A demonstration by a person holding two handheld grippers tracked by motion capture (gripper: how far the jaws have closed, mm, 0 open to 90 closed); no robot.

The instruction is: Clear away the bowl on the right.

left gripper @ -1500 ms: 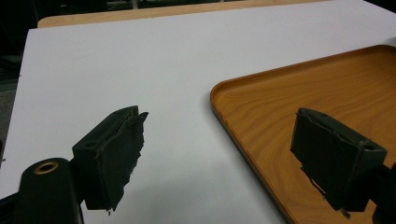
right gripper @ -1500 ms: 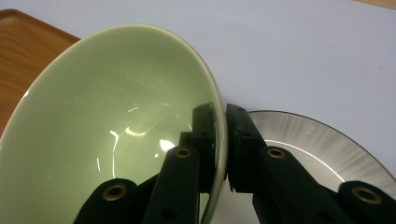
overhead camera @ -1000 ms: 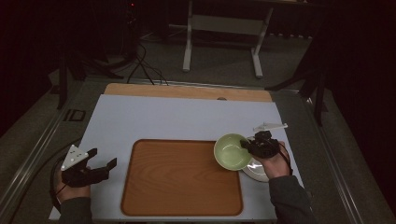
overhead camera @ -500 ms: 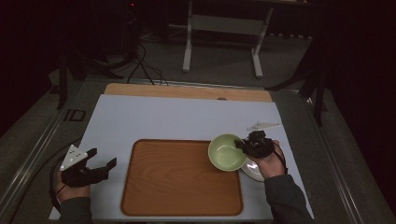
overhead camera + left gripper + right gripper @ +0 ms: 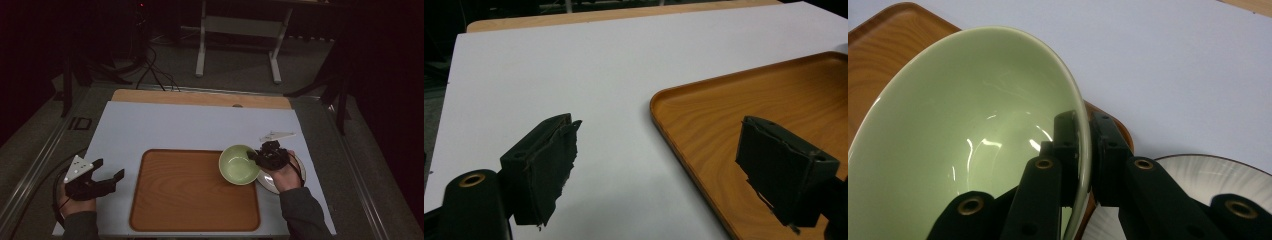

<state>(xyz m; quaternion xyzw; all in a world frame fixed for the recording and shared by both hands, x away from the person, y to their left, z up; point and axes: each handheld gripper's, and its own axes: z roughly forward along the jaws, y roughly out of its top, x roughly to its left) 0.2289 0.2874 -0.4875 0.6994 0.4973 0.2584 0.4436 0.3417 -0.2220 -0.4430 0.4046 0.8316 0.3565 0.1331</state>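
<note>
A pale green bowl hangs over the right edge of the brown wooden tray, tilted. My right gripper is shut on the bowl's right rim; in the right gripper view the green bowl has one jaw inside and one outside its wall, gripper. A white plate with a dark rim lies under that hand, also seen as the plate. My left gripper rests at the table's left, open and empty, left gripper with its jaws wide above the white mat and the tray's corner.
The white mat covers the table, with a wooden strip along the far edge. A metal stand and cables lie on the dark floor beyond. The tray's left and middle hold nothing.
The right hand has carried the green bowl slightly left, from over the plate toward the tray's right edge. The left gripper stayed where it was.
</note>
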